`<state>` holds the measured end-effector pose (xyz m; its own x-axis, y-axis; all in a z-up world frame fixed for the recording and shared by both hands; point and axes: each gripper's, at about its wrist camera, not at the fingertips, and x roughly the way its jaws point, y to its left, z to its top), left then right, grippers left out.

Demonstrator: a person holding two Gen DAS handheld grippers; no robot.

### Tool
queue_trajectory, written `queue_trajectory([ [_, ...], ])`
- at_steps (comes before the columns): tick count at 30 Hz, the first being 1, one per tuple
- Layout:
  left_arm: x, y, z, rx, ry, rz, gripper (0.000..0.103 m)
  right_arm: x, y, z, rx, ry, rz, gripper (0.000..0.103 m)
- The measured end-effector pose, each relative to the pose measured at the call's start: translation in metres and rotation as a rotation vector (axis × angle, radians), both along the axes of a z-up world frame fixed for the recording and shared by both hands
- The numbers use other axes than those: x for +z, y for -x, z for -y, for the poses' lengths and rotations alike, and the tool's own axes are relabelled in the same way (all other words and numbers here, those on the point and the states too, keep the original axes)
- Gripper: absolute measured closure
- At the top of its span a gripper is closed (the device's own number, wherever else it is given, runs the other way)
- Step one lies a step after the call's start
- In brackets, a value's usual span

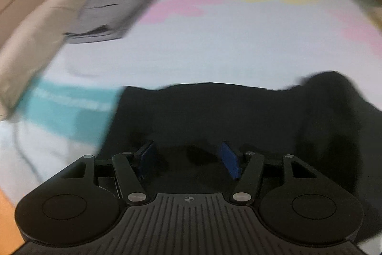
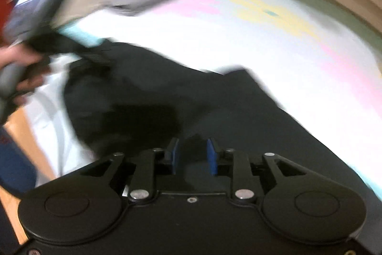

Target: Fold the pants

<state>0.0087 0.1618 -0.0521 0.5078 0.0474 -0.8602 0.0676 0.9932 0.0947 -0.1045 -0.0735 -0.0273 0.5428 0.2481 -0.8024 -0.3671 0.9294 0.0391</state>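
The left tongs (image 1: 188, 159) stood moderately wide, blue pads (image 1: 230, 160) apart, nothing pinched between them; black pants (image 1: 214, 116) lay just beyond and under the tips, though whether the pads touched the cloth could not be told. The right tongs (image 2: 193, 155) stood narrower but parted, with only dark fabric showing in the gap and no grip on it.

One pair of pants filled the lower half of both views, spread on a white sheet (image 1: 214, 44) with pink, yellow and teal patches. In the right view a hand (image 2: 16, 68) at the left edge held the other tool's grey handle over the pants' (image 2: 155, 92) far corner.

One folded grey garment (image 1: 114, 11) lay at upper left of the left view, well apart from the pants. No containers showed.
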Motion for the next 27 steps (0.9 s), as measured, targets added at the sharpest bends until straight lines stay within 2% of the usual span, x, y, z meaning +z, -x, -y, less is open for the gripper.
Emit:
queue_trajectory([
  [2,-0.001,0.007,0.017,-0.070,0.055,-0.013,0.045,-0.003,-0.008,0.034,-0.098,0.021,-0.042,0.065],
  [4,-0.009,0.013,0.035,-0.156,0.064,-0.041,0.044,-0.011,-0.017,0.062,-0.171,0.022,-0.111,0.064],
  [8,-0.040,0.028,0.067,-0.283,-0.070,-0.146,0.044,-0.043,-0.022,0.093,-0.257,0.027,-0.261,0.064],
  [11,-0.045,0.048,0.080,-0.373,-0.182,-0.075,0.044,-0.070,-0.016,0.102,-0.288,0.152,-0.341,0.066],
  [12,-0.046,0.051,0.082,-0.385,-0.205,-0.064,0.043,-0.071,-0.012,0.105,-0.297,0.178,-0.315,0.057],
  [15,-0.047,0.051,0.081,-0.365,-0.201,-0.070,0.044,-0.070,-0.010,0.117,-0.339,0.262,-0.302,0.054],
  [19,-0.044,0.035,0.072,-0.309,-0.144,-0.130,0.045,-0.060,-0.015,0.159,-0.452,0.191,-0.343,0.054],
  [23,-0.043,0.023,0.064,-0.236,-0.080,-0.178,0.045,-0.029,-0.009,0.225,-0.620,0.116,-0.295,0.048],
  [26,-0.044,0.018,0.070,-0.232,-0.102,-0.177,0.045,-0.017,0.000,0.276,-0.718,0.147,-0.273,0.042],
  [27,-0.044,0.018,0.074,-0.239,-0.119,-0.170,0.045,-0.017,0.003,0.289,-0.746,0.162,-0.270,0.036],
])
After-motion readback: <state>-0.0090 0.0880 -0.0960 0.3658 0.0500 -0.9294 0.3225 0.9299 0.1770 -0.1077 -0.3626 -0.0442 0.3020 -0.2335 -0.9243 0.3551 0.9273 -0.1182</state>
